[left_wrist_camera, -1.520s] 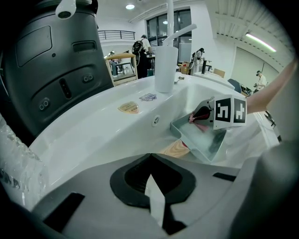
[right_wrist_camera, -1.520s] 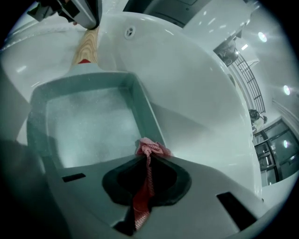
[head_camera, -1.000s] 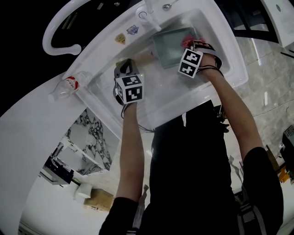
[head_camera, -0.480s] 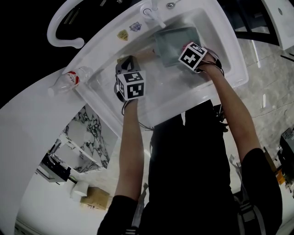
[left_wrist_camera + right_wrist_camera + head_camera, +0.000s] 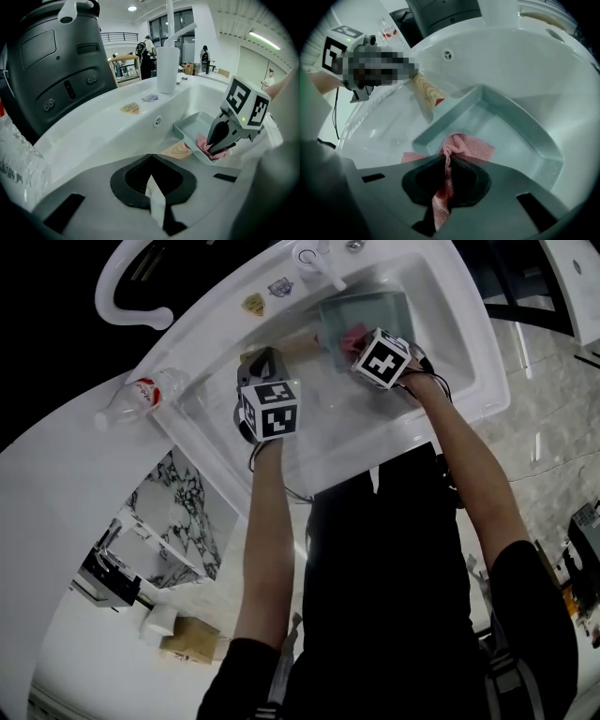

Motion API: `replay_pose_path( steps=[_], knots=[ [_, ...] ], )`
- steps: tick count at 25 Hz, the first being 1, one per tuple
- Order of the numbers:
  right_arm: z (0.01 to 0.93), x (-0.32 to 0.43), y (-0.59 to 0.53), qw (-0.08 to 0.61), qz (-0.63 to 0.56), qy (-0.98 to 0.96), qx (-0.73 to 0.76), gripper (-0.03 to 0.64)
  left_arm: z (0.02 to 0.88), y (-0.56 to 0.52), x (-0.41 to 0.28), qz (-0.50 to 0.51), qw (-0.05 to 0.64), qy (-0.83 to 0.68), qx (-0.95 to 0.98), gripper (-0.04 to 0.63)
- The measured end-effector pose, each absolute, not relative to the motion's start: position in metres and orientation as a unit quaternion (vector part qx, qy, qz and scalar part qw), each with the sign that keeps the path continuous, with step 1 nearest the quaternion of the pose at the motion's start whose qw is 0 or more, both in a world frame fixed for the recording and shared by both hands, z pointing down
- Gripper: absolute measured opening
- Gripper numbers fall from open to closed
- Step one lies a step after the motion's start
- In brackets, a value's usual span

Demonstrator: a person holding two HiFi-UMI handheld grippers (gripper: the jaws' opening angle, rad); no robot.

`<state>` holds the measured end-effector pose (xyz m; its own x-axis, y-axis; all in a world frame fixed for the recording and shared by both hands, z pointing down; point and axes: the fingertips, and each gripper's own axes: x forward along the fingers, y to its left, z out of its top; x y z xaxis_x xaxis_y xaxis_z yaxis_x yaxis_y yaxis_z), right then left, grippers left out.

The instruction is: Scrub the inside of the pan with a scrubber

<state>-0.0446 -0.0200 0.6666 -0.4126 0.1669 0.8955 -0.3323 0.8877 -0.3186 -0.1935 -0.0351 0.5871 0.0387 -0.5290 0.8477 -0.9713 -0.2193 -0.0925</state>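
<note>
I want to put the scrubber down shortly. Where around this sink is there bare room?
Bare: the near floor of the sink, between the left gripper and the pan, and the counter between the bottle and the stickers. Crowded: the sink's far right, where pan, scrubber and right gripper sit together.

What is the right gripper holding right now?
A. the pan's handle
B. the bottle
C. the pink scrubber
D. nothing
C: the pink scrubber is pinched between the jaws of the right gripper, and its free end spreads over the near rim of the pan.
</note>
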Motion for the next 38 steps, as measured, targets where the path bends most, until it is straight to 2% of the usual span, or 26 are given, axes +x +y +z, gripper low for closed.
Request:
replay_pose_path(
  steps=[7, 11, 15, 22, 30, 34, 38],
  knots=[
    [0.66, -0.078, -0.013, 0.497, 0.188, -0.847, 0.017, 0.035, 0.586, -0.035, -0.193, 0.41, 0.269, -0.561, 0.667, 0.034],
    [0.66, -0.078, -0.018, 0.493, 0.081, -0.866, 0.03, 0.037, 0.587, -0.035, -0.193, 0.411, 0.265, -0.562, 0.667, 0.032],
    [0.665, -0.062, -0.031, 0.537, 0.008, -0.839, 0.084, 0.036, 0.587, -0.035, -0.193, 0.411, 0.268, -0.563, 0.665, 0.032],
    [0.676, -0.01, -0.048, 0.608, 0.05, -0.785, 0.11, 0.037, 0.587, -0.034, -0.193, 0.422, 0.263, -0.555, 0.667, 0.032],
    [0.684, 0.037, -0.083, 0.669, -0.009, -0.725, 0.163, 0.035, 0.587, -0.035, -0.193, 0.42, 0.262, -0.552, 0.671, 0.032],
    [0.679, 0.022, -0.09, 0.63, -0.001, -0.744, 0.222, 0.034, 0.587, -0.035, -0.192, 0.418, 0.266, -0.553, 0.67, 0.034],
    [0.674, -0.016, -0.075, 0.581, 0.012, -0.785, 0.214, 0.032, 0.588, -0.034, -0.193, 0.417, 0.265, -0.554, 0.67, 0.032]
  ],
)
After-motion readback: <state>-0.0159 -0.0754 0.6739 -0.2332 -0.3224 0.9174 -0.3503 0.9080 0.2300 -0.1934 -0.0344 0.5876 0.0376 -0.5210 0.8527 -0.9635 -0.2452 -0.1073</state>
